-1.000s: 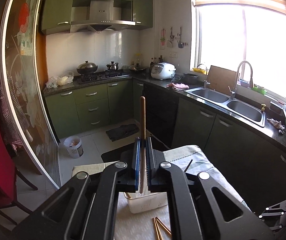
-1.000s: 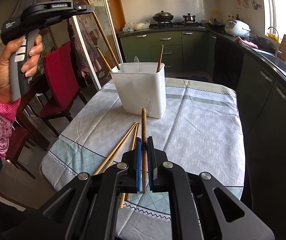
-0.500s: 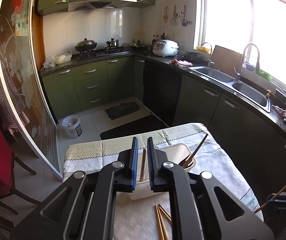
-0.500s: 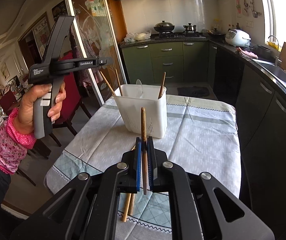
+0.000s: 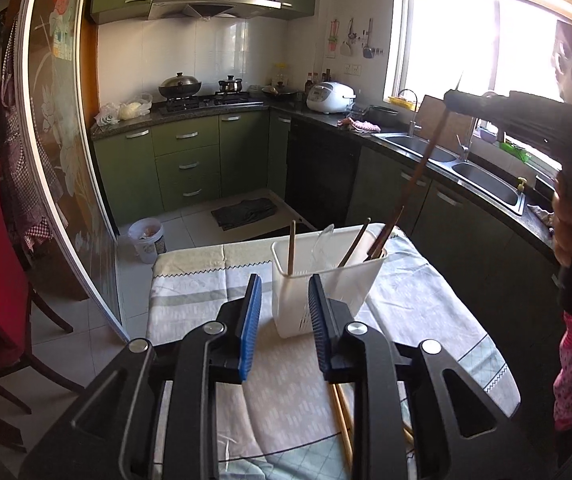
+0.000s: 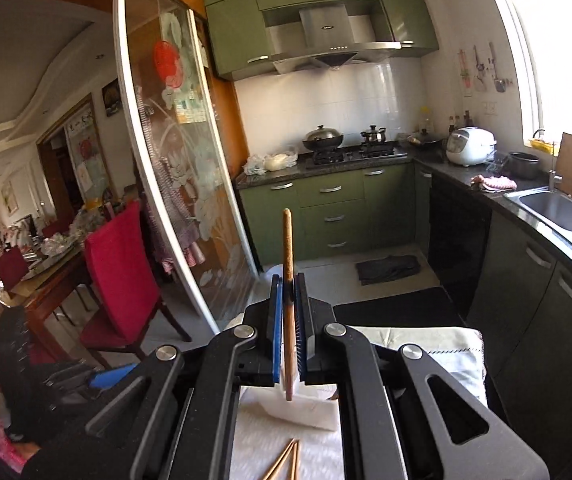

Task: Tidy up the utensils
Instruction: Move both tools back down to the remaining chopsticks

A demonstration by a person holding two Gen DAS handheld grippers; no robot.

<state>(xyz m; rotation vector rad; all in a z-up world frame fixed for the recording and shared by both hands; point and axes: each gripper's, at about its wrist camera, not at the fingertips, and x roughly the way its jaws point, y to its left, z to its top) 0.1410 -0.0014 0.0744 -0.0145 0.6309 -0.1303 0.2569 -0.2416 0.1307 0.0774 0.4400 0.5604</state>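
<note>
A white plastic utensil holder (image 5: 326, 276) stands on the table with several wooden chopsticks and a clear spoon in it. My left gripper (image 5: 284, 300) is open and empty, just in front of the holder. My right gripper (image 6: 289, 300) is shut on a wooden chopstick (image 6: 287, 248) held upright; in the left wrist view that chopstick (image 5: 418, 172) slants down with its lower end in the holder's right compartment. The holder's top (image 6: 294, 408) shows below the right gripper. Loose chopsticks (image 5: 342, 416) lie on the cloth, also in the right wrist view (image 6: 286, 460).
The table carries a pale patterned cloth (image 5: 190, 292). Red chairs (image 6: 122, 264) stand to the left by a sliding glass door (image 6: 174, 184). Green kitchen cabinets (image 5: 186, 164), a stove and a sink counter (image 5: 466, 168) lie beyond the table.
My left gripper opened and let its chopstick drop into the holder. My right gripper rose with its chopstick and moved over the holder, the chopstick's lower end going in.
</note>
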